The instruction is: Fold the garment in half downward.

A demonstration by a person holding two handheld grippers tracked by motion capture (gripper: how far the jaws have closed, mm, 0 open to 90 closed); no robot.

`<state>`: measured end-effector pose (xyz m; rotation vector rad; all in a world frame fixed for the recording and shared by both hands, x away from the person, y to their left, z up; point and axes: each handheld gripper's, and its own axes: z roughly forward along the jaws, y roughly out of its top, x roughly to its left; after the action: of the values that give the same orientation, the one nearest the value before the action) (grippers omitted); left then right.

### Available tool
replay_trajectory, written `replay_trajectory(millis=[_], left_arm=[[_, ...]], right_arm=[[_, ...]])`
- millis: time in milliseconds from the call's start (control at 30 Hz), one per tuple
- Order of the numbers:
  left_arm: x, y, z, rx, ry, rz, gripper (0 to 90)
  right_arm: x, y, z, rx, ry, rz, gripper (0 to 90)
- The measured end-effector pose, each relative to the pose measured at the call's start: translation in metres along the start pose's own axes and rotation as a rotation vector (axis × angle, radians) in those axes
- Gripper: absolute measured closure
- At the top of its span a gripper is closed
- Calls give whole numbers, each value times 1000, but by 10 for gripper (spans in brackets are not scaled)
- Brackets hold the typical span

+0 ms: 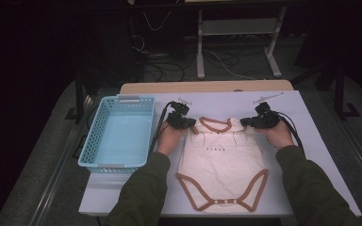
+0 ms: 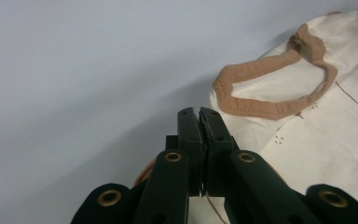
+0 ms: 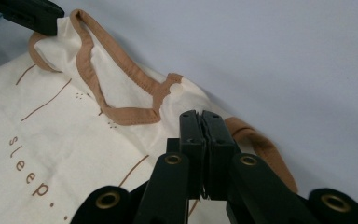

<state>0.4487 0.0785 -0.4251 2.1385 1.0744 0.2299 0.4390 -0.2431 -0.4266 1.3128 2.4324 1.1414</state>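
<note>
A cream baby bodysuit (image 1: 221, 160) with tan trim lies flat on the white table (image 1: 311, 155), its neck hole toward the far side. My left gripper (image 1: 192, 123) sits at the garment's left shoulder, my right gripper (image 1: 244, 121) at its right shoulder. In the left gripper view the jaws (image 2: 199, 114) are pressed together, with the shoulder cloth (image 2: 317, 140) running in under them. The right gripper view has its jaws (image 3: 200, 116) closed the same way on the other shoulder, tan trim (image 3: 256, 140) emerging behind them; the word "sleep." is printed on the front (image 3: 74, 154).
A light blue plastic basket (image 1: 94, 136) stands on the table's left part, close beside the left hand. Both forearms in green sleeves come in from the near edge. Beyond the far edge are cables and white table legs on a dark floor.
</note>
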Motion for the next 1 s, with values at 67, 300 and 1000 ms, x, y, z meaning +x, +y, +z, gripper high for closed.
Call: replay_trajectory(millis=[67, 300, 1000], left_arm=[[-2, -2, -1, -7, -5, -2, 874], [-6, -8, -8, -25, -13, -7, 874], [-13, -21, -29, -52, -55, -24, 874]], right_arm=[[1, -1, -1, -8, 3, -2, 871], [7, -6, -7, -19, 21, -4, 871], [19, -15, -24, -28, 36, -29, 871]])
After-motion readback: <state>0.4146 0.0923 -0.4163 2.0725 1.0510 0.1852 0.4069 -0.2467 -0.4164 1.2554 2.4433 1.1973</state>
